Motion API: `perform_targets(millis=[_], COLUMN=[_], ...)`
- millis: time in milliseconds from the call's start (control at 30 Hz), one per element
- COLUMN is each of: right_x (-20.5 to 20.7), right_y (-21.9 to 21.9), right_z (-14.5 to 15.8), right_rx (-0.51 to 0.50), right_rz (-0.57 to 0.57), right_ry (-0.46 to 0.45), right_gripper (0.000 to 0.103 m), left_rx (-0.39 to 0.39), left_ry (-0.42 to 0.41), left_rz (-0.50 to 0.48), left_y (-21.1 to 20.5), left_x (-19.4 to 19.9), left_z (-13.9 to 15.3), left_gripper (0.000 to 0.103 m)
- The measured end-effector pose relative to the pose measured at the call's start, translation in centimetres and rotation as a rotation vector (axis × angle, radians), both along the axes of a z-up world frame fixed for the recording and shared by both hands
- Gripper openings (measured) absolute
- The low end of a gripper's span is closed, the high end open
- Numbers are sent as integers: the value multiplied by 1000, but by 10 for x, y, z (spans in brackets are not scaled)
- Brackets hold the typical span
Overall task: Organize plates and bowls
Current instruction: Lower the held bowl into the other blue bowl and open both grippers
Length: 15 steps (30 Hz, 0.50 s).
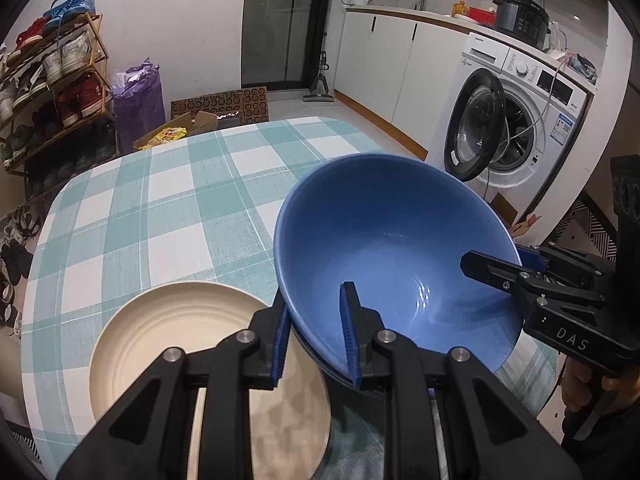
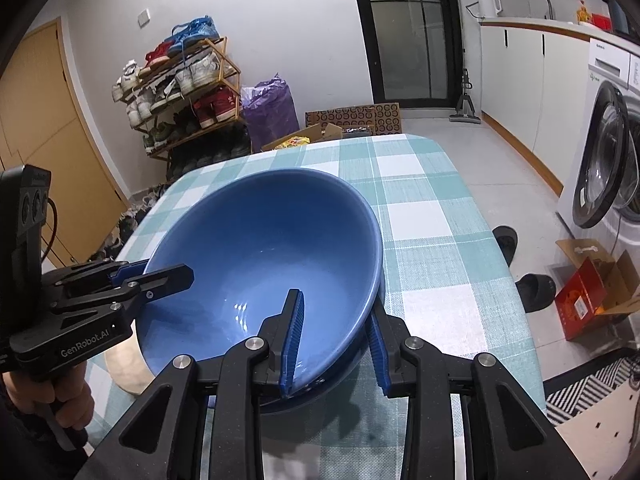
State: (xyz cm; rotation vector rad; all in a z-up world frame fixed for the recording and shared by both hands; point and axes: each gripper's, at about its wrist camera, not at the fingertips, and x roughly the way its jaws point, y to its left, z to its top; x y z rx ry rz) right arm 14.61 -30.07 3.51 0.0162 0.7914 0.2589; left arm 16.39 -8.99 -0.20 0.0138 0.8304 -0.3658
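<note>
Checked teal-and-white cloth covers the surface [image 1: 160,200], with a shoe rack [image 1: 52,80], a purple bag [image 1: 138,100] and an open washing machine [image 1: 516,120] behind it. From the left wrist view, the left tongs [image 1: 316,336] are closed on the near rim of the blue bowl [image 1: 384,240], one finger inside and one outside, and the bowl is tilted and lifted just beside a cream plate [image 1: 168,320] that lies flat on the cloth. The right tongs [image 1: 504,264] pinch the opposite rim. From the right wrist view, the right tongs [image 2: 336,340] straddle the bowl [image 2: 260,248] wall and grip it, while the left tongs [image 2: 152,276] clamp the far edge; only a sliver of the plate [image 2: 124,364] shows beneath. A likely risk is that the smooth glazed rim slips if the two grips pull unevenly, dropping the bowl onto the plate and chipping either. Another is that the bowl lands off-centre and rocks on the plate's raised rim. Slippers [image 2: 520,264] and a red box [image 2: 592,300] sit on the floor, well clear of the work.
</note>
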Motion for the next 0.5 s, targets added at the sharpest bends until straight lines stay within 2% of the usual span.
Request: perform_targets(millis=[200,433,500], right_x=[1,-2,-2], right_y=[6,8,6], right_z=[-5,-5,-4], right_rx=[-42,-41,-31], right_rz=[7,31,32], right_ry=[-3,-19,-20], right_gripper=[32,49,50], left_rx=[5,6,10], left_ry=[4,3,8], left_rz=[1,1,10], left_y=[2,3,5], left_x=[-2,-3,-3], left_z=[-1,-2,-3], left_gripper=[22,26,30])
